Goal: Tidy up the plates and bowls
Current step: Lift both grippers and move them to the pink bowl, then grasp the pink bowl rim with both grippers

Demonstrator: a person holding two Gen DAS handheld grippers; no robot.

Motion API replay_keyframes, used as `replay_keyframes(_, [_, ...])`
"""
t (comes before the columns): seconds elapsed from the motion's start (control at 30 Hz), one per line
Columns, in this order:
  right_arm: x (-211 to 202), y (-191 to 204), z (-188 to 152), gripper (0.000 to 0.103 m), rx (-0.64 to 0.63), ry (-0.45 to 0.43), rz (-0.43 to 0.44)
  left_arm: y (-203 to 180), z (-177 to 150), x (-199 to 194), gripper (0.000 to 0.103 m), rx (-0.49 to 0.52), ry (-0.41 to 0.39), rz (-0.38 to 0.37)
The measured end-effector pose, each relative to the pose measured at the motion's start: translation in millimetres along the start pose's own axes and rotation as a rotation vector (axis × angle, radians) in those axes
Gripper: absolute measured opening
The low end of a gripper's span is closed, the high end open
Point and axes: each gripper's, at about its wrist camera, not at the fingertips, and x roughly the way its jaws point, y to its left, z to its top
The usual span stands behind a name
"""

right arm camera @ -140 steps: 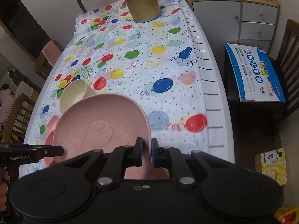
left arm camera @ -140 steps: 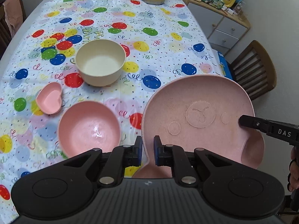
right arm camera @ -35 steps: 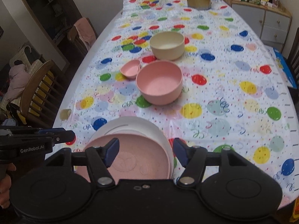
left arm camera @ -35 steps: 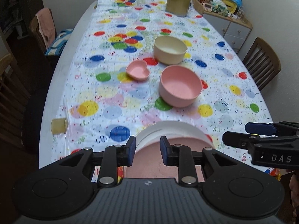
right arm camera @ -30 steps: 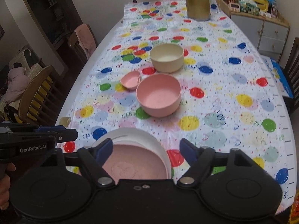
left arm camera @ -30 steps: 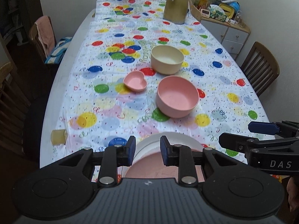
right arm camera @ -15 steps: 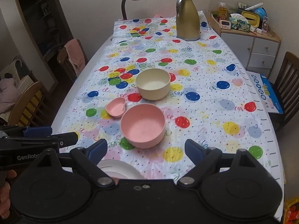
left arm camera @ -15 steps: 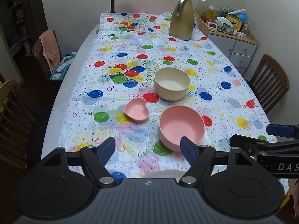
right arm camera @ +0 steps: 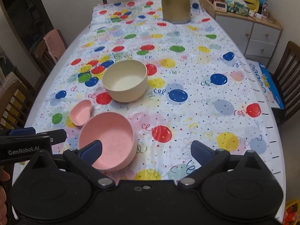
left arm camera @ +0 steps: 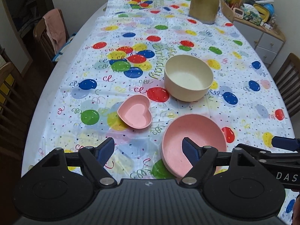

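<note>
The left hand-held gripper [left arm camera: 148, 148] is held with its blue-padded jaws spread wide, and nothing is clamped between them. The jaws were opened within the last second. Its left pad hangs over bare cloth, while its right pad is seen over the near-left part of the round pink plastic bowl [left arm camera: 195, 146], which sits on the worktop [left arm camera: 61, 86] just ahead and to the right of the gap. Whether the pad touches the bowl cannot be told.

The right hand-held gripper [right arm camera: 146, 148] is likewise spread, close to its widest, its jaws having been opened further over the last second, and it is empty. Its left pad is seen over the near edge of the same pink bowl, which lies ahead and to the left of the gap; the right pad hangs over the balloon-printed plastic tablecloth [right arm camera: 206, 93].

Just beyond the pink bowl, to its left, a small pink heart-shaped dish [left arm camera: 135, 112] is set near it; contact between the two cannot be judged. Farther on, a cream round plastic bowl [left arm camera: 188, 79] stands upright, apart from both. At the far end of the worktop a gold metal jug [left arm camera: 204, 1] stands. Wooden chairs [left arm camera: 46, 37] are placed along both sides, and a cluttered white drawer cabinet [right arm camera: 260, 35] stands at the far right.
</note>
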Motion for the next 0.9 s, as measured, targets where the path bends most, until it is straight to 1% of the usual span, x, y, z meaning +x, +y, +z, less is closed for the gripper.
replay_keyframes(0.13, [25.9, -5.1, 7.6, 0.094, -0.007, 0.050, 0.020, -3.4, 1.7, 22.6, 0.079, -0.013, 0.042, 0.004])
replay_keyframes(0.27, [49.8, -5.8, 10.6, 0.081, -0.016, 0.102, 0.033, -6.4, -1.1, 40.4, 0.079, -0.017, 0.076, 0.007])
replay_keyframes(0.37, [62.1, -3.7, 10.9, 0.072, -0.022, 0.125, 0.046, -7.8, -3.3, 47.5, 0.078, -0.018, 0.090, 0.007])
replay_keyframes(0.43, [68.3, -1.4, 10.3, 0.068, -0.030, 0.137, 0.053, -8.2, -4.2, 49.2, 0.078, -0.020, 0.090, 0.008])
replay_keyframes(0.5, [72.2, 0.8, 9.2, 0.055, -0.034, 0.145, 0.056, -8.3, -4.0, 50.2, 0.068, -0.025, 0.091, -0.002])
replay_keyframes(0.53, [74.2, 1.4, 9.6, 0.052, -0.034, 0.150, 0.060, -8.6, -3.7, 50.9, 0.066, -0.029, 0.094, -0.010])
replay_keyframes(0.6, [75.8, 3.0, 9.6, 0.042, -0.037, 0.154, 0.065, -9.4, -3.5, 52.0, 0.055, -0.035, 0.098, -0.017])
replay_keyframes(0.63, [76.6, 3.8, 10.1, 0.041, -0.039, 0.154, 0.067, -10.0, -3.4, 52.8, 0.052, -0.037, 0.101, -0.021])
replay_keyframes(0.7, [77.6, 5.1, 11.1, 0.035, -0.042, 0.155, 0.069, -10.5, -3.4, 54.3, 0.039, -0.045, 0.106, -0.023])
replay_keyframes(0.73, [78.2, 5.6, 11.5, 0.034, -0.042, 0.155, 0.073, -10.9, -3.5, 55.1, 0.036, -0.047, 0.109, -0.023])
replay_keyframes(0.8, [78.8, 6.7, 11.9, 0.024, -0.044, 0.155, 0.074, -12.2, -3.8, 56.5, 0.032, -0.047, 0.112, -0.012])
replay_keyframes(0.83, [79.6, 7.7, 12.1, 0.022, -0.047, 0.158, 0.073, -13.0, -4.0, 56.9, 0.030, -0.046, 0.112, -0.013])
replay_keyframes(0.87, [80.2, 8.2, 12.1, 0.018, -0.048, 0.160, 0.070, -14.0, -4.3, 57.5, 0.026, -0.042, 0.113, -0.021])
replay_keyframes(0.9, [80.4, 8.3, 12.1, 0.015, -0.046, 0.161, 0.070, -15.0, -4.7, 57.9, 0.018, -0.037, 0.114, -0.025])
